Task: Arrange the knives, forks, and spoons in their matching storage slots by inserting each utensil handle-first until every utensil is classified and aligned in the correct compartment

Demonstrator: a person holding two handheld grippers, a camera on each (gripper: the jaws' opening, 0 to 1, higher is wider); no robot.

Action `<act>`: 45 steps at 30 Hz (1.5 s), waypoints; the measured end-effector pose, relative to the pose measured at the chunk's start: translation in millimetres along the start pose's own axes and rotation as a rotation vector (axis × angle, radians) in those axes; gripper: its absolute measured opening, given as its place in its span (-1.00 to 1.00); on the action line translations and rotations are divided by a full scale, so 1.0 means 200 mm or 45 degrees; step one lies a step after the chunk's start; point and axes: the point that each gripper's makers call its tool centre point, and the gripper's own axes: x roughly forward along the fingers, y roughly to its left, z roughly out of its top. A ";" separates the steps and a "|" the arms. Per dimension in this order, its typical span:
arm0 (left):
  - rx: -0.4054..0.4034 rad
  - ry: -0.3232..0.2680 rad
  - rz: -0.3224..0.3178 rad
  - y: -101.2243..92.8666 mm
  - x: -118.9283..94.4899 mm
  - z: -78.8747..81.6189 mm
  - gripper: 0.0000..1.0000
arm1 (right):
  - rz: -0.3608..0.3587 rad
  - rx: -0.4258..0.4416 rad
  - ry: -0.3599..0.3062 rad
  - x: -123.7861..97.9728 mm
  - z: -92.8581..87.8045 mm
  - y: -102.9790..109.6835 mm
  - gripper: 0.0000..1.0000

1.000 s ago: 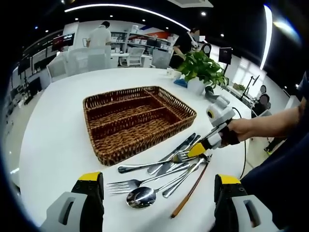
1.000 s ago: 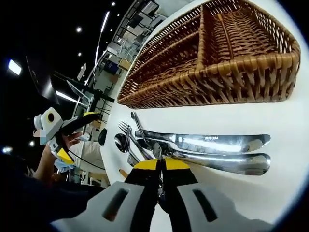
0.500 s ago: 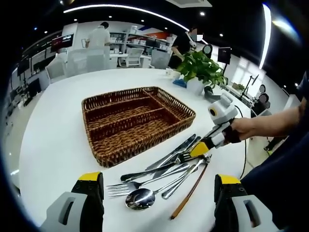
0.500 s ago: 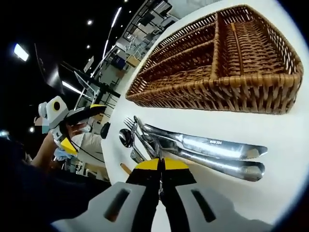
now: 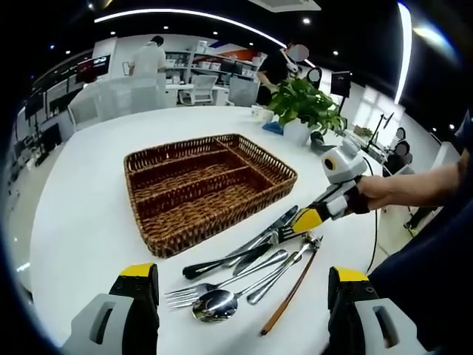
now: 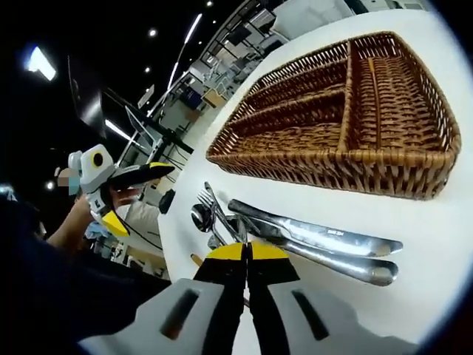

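Observation:
A brown wicker basket (image 5: 207, 188) (image 6: 347, 126) with three empty slots sits on the white table. In front of it lies a heap of cutlery: knives (image 5: 267, 231) (image 6: 325, 237), a fork (image 5: 194, 293) and a spoon (image 5: 214, 305). My right gripper (image 5: 303, 220) (image 6: 247, 250) comes in from the right, shut on the head end of another fork (image 5: 229, 259) (image 6: 355, 268), whose handle points away over the heap. My left gripper (image 5: 243, 274) (image 6: 137, 196) hangs open short of the heap, holding nothing.
A brown stick-like utensil (image 5: 290, 290) lies at the heap's right side. A potted plant (image 5: 303, 103) stands at the table's far right edge, with a cable (image 5: 374, 229) near it. Chairs and people are beyond the table. Bare tabletop (image 5: 81, 214) lies left of the basket.
My right gripper, still shut on the fork, has risen slightly and the fork's head end has lifted off the heap. The left gripper has stayed open and still.

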 end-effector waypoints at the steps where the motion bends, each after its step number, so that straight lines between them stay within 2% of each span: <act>1: 0.002 -0.002 0.002 0.00 0.00 0.00 0.99 | 0.001 -0.010 -0.004 -0.01 0.01 0.01 -1.00; 10: 0.015 -0.011 -0.005 0.01 -0.01 0.03 0.99 | -0.003 -0.080 -0.056 -0.06 0.13 0.06 -1.00; 20: 0.032 -0.016 -0.024 0.01 -0.01 0.05 0.99 | -0.029 -0.121 -0.113 -0.13 0.24 0.07 -1.00; 28: 0.034 -0.047 -0.038 0.00 -0.01 0.07 0.99 | -0.062 -0.164 -0.168 -0.18 0.38 0.04 -1.00; 45: 0.027 -0.048 -0.027 0.05 -0.01 0.07 0.99 | -0.097 -0.259 -0.210 -0.19 0.60 0.01 -1.00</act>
